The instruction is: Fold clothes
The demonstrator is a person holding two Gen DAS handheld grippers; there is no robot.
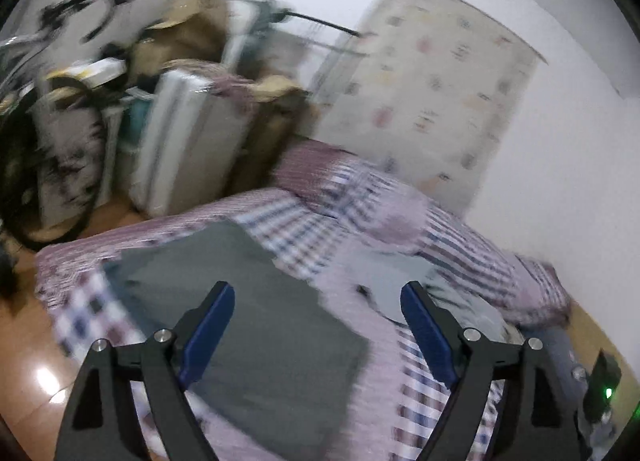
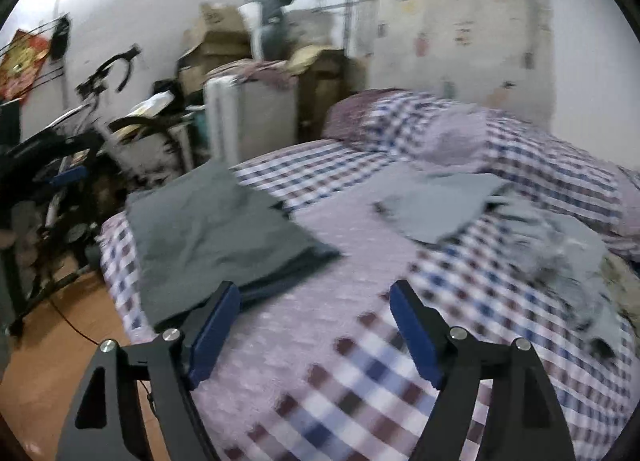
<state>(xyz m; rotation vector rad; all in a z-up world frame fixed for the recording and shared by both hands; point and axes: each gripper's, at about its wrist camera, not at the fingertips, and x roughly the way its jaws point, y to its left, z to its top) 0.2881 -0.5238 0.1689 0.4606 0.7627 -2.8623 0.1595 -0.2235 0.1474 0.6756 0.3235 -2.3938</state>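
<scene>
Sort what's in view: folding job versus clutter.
Job: folded dark grey garment, light grey garments, left gripper, right gripper, both open and empty.
Clutter: bicycle, cardboard boxes, white suitcase.

Left tool (image 1: pixel 318 301) jaws spread wide, nothing between them, right tool (image 2: pixel 314 301) likewise wide and empty

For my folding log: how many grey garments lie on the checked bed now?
2, perhaps more. A dark grey folded garment lies at the bed's left corner. Lighter grey clothes lie to its right, and the crumpled part beside them may be a separate piece; blur hides this.
</scene>
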